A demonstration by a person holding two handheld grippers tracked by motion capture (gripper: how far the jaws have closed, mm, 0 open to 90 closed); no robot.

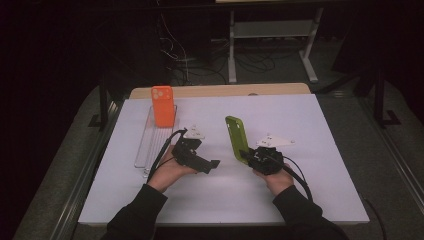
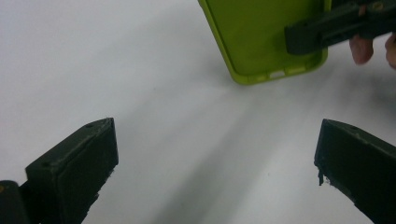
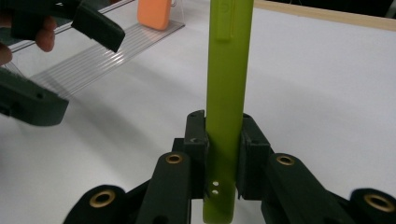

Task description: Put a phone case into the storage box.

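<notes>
A green phone case (image 1: 235,138) is held up off the white table, standing on edge, with my right gripper (image 1: 246,156) shut on its lower end. In the right gripper view the case (image 3: 228,88) runs upward between the two closed jaws (image 3: 223,154). My left gripper (image 1: 212,165) is open near the table's middle, its jaws pointing right toward the case. The left gripper view shows its wide-apart jaws (image 2: 215,158) over bare table, with the green case (image 2: 261,39) ahead. An orange phone case (image 1: 162,105) stands upright at the far end of a clear ribbed rack (image 1: 150,145).
The white table top (image 1: 300,165) has a wooden strip (image 1: 220,91) along its far edge. The clear rack lies at the left, just beside my left hand (image 1: 167,172). Beyond the table are a dark floor, cables and a metal stand (image 1: 272,35).
</notes>
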